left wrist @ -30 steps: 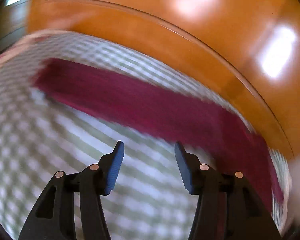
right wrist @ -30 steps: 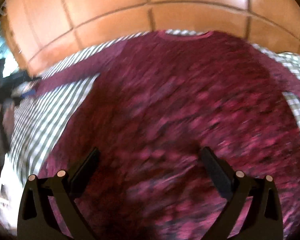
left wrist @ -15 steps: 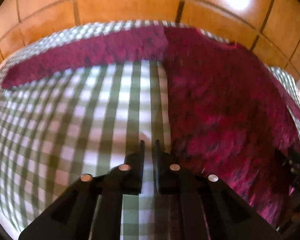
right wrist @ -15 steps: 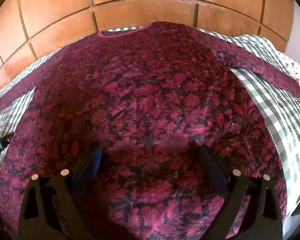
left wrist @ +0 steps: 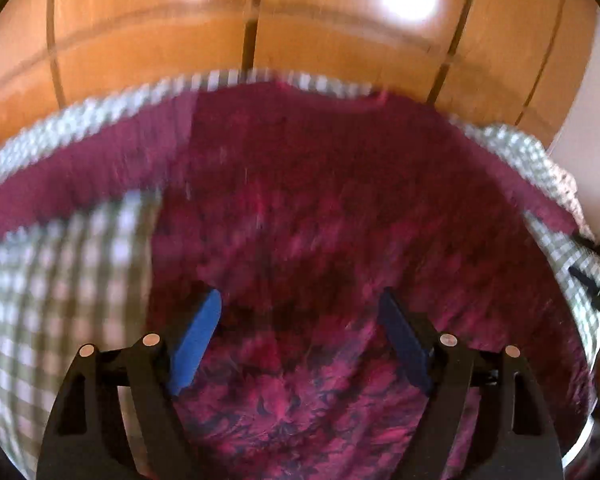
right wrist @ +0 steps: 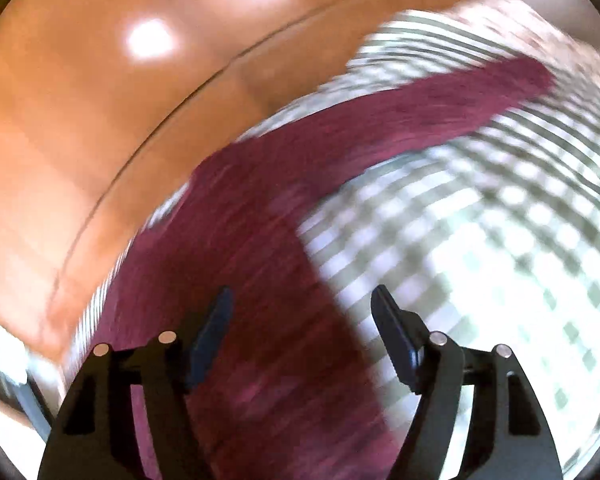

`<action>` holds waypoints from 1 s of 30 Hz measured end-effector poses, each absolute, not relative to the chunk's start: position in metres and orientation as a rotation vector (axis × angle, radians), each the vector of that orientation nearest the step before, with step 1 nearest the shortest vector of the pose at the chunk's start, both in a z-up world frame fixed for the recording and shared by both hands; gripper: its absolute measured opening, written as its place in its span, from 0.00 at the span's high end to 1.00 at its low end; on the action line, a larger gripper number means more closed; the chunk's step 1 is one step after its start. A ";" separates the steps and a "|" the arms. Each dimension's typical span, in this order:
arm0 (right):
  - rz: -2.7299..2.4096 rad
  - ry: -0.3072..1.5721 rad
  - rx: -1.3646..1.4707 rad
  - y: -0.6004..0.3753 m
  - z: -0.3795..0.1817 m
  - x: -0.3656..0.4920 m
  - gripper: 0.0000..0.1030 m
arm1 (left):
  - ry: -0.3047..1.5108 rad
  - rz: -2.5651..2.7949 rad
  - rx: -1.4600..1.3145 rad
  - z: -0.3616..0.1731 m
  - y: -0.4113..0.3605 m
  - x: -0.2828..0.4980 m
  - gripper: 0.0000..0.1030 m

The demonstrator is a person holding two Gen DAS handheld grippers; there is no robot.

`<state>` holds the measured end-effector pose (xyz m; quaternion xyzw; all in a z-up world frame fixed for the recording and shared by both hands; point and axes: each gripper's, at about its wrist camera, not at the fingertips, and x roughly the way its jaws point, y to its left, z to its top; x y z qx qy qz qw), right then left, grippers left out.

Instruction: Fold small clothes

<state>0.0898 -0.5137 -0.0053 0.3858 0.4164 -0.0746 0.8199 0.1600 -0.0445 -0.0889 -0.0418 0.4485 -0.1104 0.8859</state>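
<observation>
A dark red floral long-sleeved top point(left wrist: 320, 220) lies flat on a green-and-white checked cloth point(left wrist: 60, 280). In the left wrist view my left gripper point(left wrist: 300, 308) hovers over the top's body, its blue-padded jaws opening with nothing pinched between them. The right wrist view is blurred: my right gripper point(right wrist: 302, 304) hangs over the top's right side edge point(right wrist: 268, 280), near where the sleeve point(right wrist: 420, 108) runs off to the upper right. Its jaws are closing, still apart, with the fabric edge under the gap and no pad pressing on it.
Orange-brown wooden panels point(left wrist: 260, 20) rise behind the cloth's far edge. Checked cloth point(right wrist: 500, 240) spreads to the right of the top. The other gripper's dark tip point(left wrist: 596, 280) shows at the right rim of the left wrist view.
My left gripper went from shut over the checked cloth to open over the top's body. The right gripper swung from the middle of the top to its right edge and narrowed its jaws.
</observation>
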 end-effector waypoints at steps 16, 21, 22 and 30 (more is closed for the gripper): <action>-0.405 0.879 0.981 -0.655 -0.051 0.182 0.64 | 0.923 -0.265 -0.082 -0.102 -0.043 0.154 0.14; -0.442 0.912 0.815 -0.669 -0.054 0.176 0.88 | 0.925 -0.262 -0.074 -0.103 -0.044 0.155 0.12; -0.460 0.920 0.804 -0.672 -0.058 0.175 0.89 | 0.924 -0.262 -0.073 -0.103 -0.044 0.155 0.12; -0.468 0.841 0.930 -0.682 -0.067 0.174 0.67 | 0.925 -0.266 -0.071 -0.103 -0.044 0.157 0.12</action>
